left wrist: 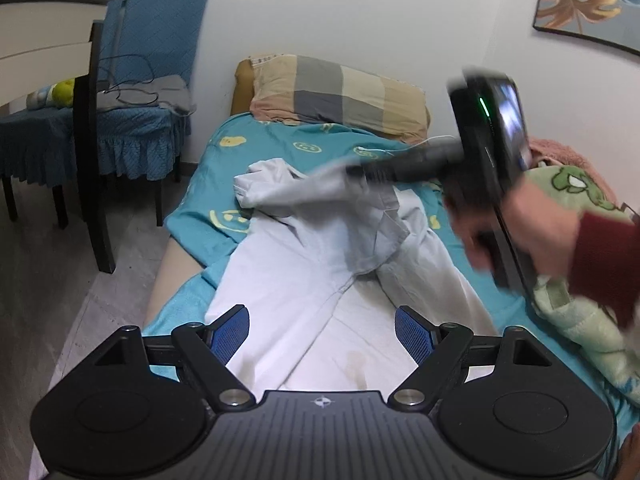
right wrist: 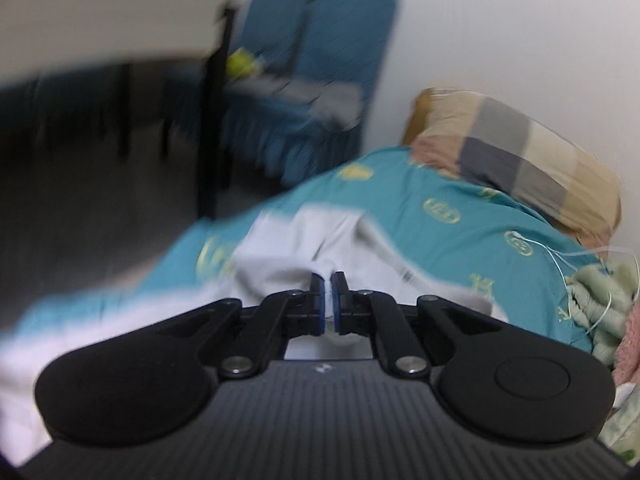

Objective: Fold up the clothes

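Pale grey-white cotton garment [left wrist: 304, 264] lies spread along a teal bedsheet with yellow prints [left wrist: 320, 144], its lower part reaching toward the left wrist camera at 6 o'clock and a bunched, lifted fold at about 11 o'clock from the picture's centre. The left gripper [left wrist: 322, 334] hovers low over the cloth with its blue-padded fingers [left wrist: 230, 334] standing wide apart and nothing between them. In the right wrist view the right gripper [right wrist: 329, 294] has its jaws pressed together on a thin pinch of the same garment [right wrist: 280, 256], which bulges up just beyond the tips at 12 o'clock. Seen from the left, that tool comes in from 3 o'clock, blurred, carried by a hand [left wrist: 532, 224] in a dark red sleeve [left wrist: 604, 264]. A plaid grey-and-beige pillow [left wrist: 340, 92] sits at the head of the bed at 12 o'clock, a green fleece blanket [left wrist: 576, 320] at 4 o'clock, and blue-covered chairs [left wrist: 152, 80] at 10 o'clock
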Tool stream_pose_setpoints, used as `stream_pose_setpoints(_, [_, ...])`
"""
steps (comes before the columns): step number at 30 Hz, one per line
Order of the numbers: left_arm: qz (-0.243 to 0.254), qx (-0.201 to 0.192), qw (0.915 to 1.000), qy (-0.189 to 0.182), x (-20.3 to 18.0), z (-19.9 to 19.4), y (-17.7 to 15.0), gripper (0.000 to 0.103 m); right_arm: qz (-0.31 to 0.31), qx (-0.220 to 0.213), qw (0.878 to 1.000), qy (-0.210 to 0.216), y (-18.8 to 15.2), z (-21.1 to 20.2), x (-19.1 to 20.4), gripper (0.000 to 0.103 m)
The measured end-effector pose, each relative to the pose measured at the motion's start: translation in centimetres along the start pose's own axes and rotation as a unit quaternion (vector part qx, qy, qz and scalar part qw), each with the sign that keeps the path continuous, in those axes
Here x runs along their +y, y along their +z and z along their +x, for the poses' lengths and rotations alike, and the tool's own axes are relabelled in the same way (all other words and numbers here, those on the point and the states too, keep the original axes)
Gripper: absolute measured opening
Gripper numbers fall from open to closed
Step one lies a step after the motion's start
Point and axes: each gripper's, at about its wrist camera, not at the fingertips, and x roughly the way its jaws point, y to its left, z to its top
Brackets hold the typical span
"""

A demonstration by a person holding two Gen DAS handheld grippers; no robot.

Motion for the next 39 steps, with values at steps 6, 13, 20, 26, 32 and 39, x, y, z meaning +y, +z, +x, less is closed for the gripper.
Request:
stream_pose_setpoints(6, [0.003,0.025,0.9996,0.01,-0.2,1.6,-0.7,0.082,0.14,0.041,0.986,-0.078,0.6,7.5,-7.6,0.007])
stream_pose_setpoints(13, [-0.002,0.056,0.9981,0.023,0.3,4.0,-1.7,0.082,0.253,0.086,0.961,-0.076,-6.3,12.3,-12.1,0.007])
stream_pose_setpoints(20, [-0.002,0.069,0.9973,0.026,0.6,5.3,-2.1,0.082,0.307,0.049,0.949,-0.059,-6.9,9.8,-12.6,0.011])
stream_pose_setpoints(26, [-0.045,0.054,0.997,0.032,1.2,4.5,-1.7,0.082,0.31,0.017,0.948,-0.067,-5.7,0.9,-9.3,0.013])
stream_pose_setpoints(32, [-0.029,0.018,0.9971,0.067,0.3,0.7,-0.9,0.082,0.291,0.001,0.956,-0.039,-5.6,-10.9,-4.2,0.013])
stream_pose_setpoints(39, [0.003,-0.005,0.998,0.063,-4.0,-2.8,-0.6,0.082,0.267,-0.02,0.963,-0.028,-6.8,-23.1,0.0,0.013])
